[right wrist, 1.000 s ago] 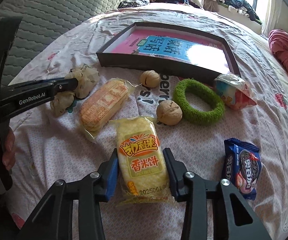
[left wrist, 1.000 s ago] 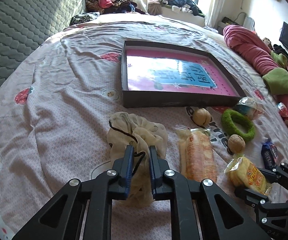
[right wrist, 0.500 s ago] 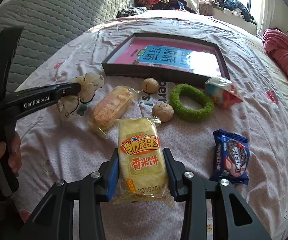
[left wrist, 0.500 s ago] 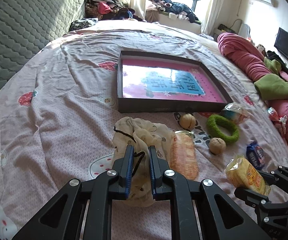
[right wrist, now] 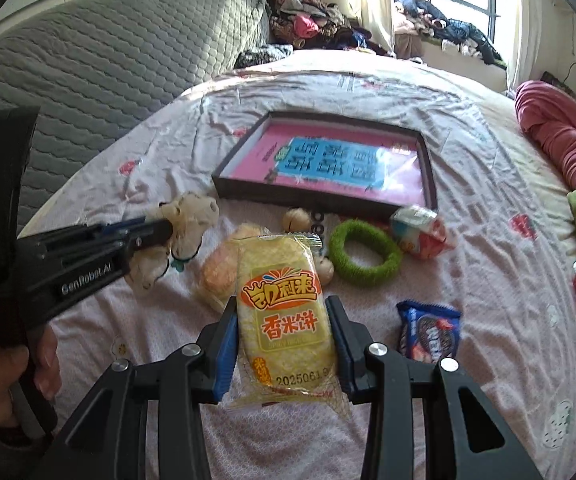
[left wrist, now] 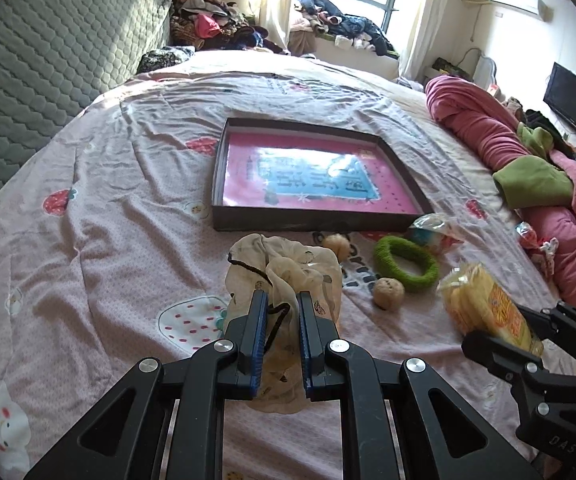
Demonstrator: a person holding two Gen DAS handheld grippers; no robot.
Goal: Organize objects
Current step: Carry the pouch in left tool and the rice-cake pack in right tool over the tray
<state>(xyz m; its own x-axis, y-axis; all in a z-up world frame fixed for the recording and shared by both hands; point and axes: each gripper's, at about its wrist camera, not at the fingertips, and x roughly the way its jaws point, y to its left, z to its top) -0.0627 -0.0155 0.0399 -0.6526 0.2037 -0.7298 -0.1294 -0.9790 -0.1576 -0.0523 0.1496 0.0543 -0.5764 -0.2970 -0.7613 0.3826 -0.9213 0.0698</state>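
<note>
A crumpled cream cloth bag [left wrist: 284, 280] with a black cord is clenched between the blue pads of the left tongs [left wrist: 282, 336] and is held clear of the bed [left wrist: 100, 208]. In the right wrist view the same bag [right wrist: 186, 228] is seen hanging from the left tongs [right wrist: 166, 232], which are gripped by a hand [right wrist: 16, 364] at the near left edge. A yellow rice cracker packet [right wrist: 284, 320] is grasped by the right tongs [right wrist: 284, 344], its sides pressed by both pads, and it is carried above the bed [right wrist: 487, 240]. A dark tray [left wrist: 315, 222] with a pink and blue printed floor lies flat farther off, near the middle of the bed. Between the tray and the tongs, a green ring [right wrist: 363, 254], two walnuts [left wrist: 387, 294], an orange cracker packet [right wrist: 218, 276] partly hidden behind the yellow packet, and a small wrapped sweet pack [right wrist: 421, 232] lie on the cover. A blue biscuit packet [right wrist: 429, 330] lies near right, just beside the right tongs.
</note>
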